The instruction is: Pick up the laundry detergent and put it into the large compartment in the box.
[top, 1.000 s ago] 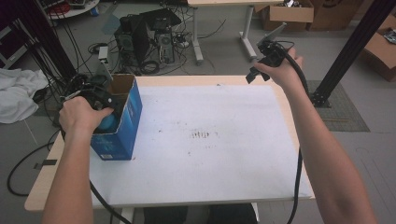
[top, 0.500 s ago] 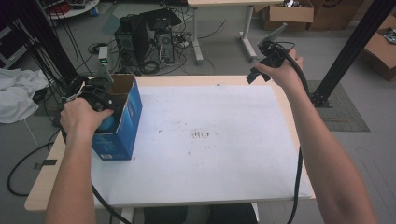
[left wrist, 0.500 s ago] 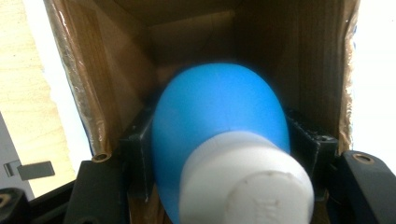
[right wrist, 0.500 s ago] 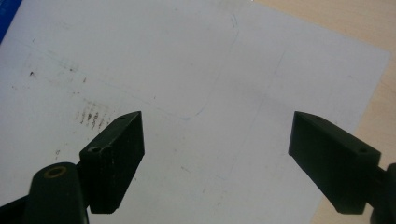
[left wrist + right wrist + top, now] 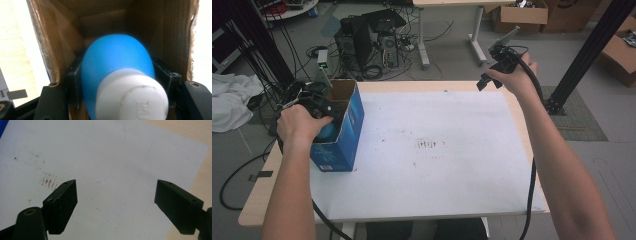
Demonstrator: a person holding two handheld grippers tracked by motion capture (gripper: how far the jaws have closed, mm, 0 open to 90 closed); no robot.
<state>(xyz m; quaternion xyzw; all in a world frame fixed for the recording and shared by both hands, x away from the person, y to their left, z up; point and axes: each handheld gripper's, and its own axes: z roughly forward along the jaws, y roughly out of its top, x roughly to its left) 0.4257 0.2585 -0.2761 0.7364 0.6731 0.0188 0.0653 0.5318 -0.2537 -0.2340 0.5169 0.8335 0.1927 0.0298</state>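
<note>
A blue cardboard box (image 5: pixel 341 131) stands open-topped at the table's left side. My left gripper (image 5: pixel 323 120) reaches into its mouth and is shut on a blue bottle with a white cap (image 5: pixel 117 75); the black pads (image 5: pixel 72 82) press on both of its sides inside the brown box interior (image 5: pixel 100 22). A bit of blue bottle (image 5: pixel 327 132) shows in the high view beside the hand. My right gripper (image 5: pixel 490 70) is held up over the table's far right corner. In the right gripper view its jaws (image 5: pixel 115 205) stand wide apart over the white sheet, with nothing between them.
A white sheet (image 5: pixel 427 150) with dark smudges covers most of the wooden table (image 5: pixel 262 200). Computer towers and cables (image 5: pixel 367 40) sit on the floor beyond the far edge. A black frame post (image 5: pixel 587 55) rises at the right, with cardboard boxes (image 5: pixel 617 50) behind.
</note>
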